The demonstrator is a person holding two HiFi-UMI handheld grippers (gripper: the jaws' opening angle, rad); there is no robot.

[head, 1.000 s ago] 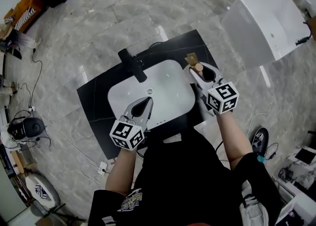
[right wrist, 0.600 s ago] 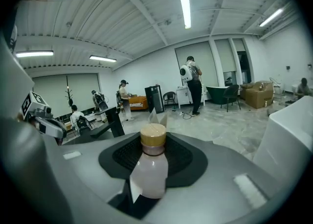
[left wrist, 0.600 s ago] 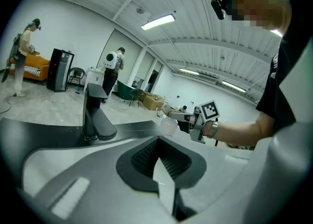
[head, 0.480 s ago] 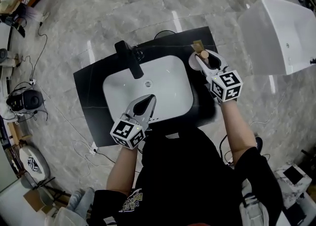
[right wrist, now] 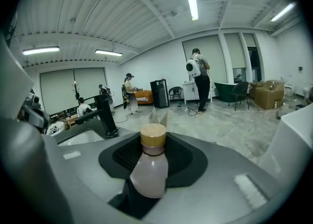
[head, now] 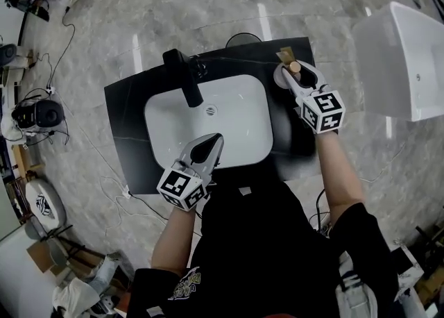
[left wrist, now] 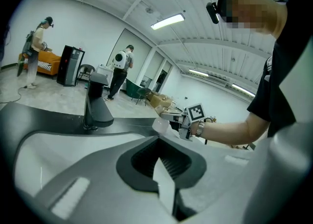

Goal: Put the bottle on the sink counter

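A small frosted bottle (right wrist: 149,164) with a wooden cap (head: 295,67) stands between the jaws of my right gripper (head: 292,78), which is shut on it. It is over the black sink counter (head: 135,101), at the counter's far right corner beside the white basin (head: 239,122). My left gripper (head: 207,147) is shut with nothing in it, over the basin's near rim. From the left gripper view, the right gripper (left wrist: 182,119) and the bottle (left wrist: 161,125) show across the sink. Whether the bottle's base touches the counter is hidden.
A black faucet (head: 183,77) rises at the basin's far left. A tan tag-like object (head: 285,55) sits behind the bottle at the counter's far edge. A white tub (head: 406,60) stands to the right on the marble floor. Several people stand far off.
The head view has shifted, and the sink now sits higher in the frame. My right gripper with the bottle has moved outward to the counter's far right corner. The left gripper has hardly moved.
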